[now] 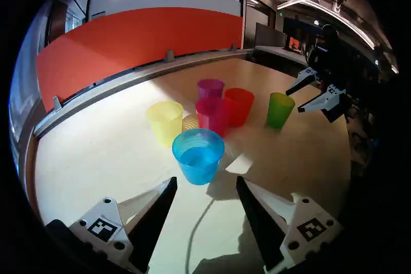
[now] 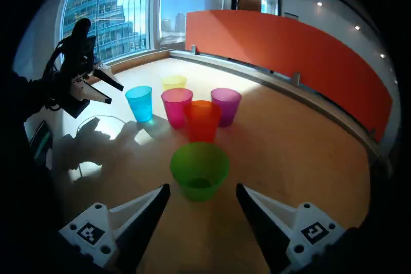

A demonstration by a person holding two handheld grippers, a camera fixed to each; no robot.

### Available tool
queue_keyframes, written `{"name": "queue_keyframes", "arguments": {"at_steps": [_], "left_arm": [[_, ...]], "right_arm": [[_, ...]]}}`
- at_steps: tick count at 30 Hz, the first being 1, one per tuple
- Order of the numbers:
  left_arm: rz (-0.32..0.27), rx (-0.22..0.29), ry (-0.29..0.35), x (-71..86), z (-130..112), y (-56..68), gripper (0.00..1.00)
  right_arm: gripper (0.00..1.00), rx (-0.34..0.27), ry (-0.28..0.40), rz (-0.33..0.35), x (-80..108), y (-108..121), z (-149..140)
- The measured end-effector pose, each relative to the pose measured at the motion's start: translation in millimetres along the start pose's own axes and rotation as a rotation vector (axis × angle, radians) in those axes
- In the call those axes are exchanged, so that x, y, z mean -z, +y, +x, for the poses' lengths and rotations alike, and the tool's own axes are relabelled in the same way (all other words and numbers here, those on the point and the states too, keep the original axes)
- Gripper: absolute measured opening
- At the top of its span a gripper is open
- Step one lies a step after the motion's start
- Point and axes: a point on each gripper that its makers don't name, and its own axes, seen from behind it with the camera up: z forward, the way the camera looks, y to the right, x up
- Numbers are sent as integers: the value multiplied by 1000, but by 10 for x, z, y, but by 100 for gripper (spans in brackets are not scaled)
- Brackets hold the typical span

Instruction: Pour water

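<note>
On the pale wooden table [image 1: 92,161] six plastic cups stand upright in a loose cluster. Nearest the left gripper [image 1: 206,180] is the blue cup [image 1: 198,156], which looks to have water in it. The gripper's fingers are spread wider than the cup, their tips just short of it and touching nothing. Behind the blue cup the yellow cup [image 1: 165,122], the pink cup [image 1: 211,114], the orange-red cup [image 1: 239,105] and the purple cup [image 1: 210,89] stand close together. The green cup [image 2: 199,170] stands a little apart from these, just ahead of the right gripper [image 2: 203,187], whose fingers are likewise wide apart and hold nothing. I cannot tell whether the green cup holds any water. An orange wall panel [image 2: 287,42] runs along one table edge.
</note>
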Motion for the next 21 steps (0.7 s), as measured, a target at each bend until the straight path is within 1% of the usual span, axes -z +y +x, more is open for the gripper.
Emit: {"name": "queue_keyframes", "arguments": {"at_steps": [3, 8, 15, 21], "left_arm": [[2, 7, -16, -72, -52, -43, 85], [-10, 11, -41, -184, -114, -64, 85], [-18, 0, -61, -314, -87, -99, 85], [-27, -15, -74, -441, -65, -100, 85]], "right_arm": [[100, 0, -9, 2, -51, -4, -29], [100, -4, -25, 5, -129, -16, -86], [100, -10, -35, 8, -226, -14, -100], [100, -6, -37, 16, -299, -20, -78]]}}
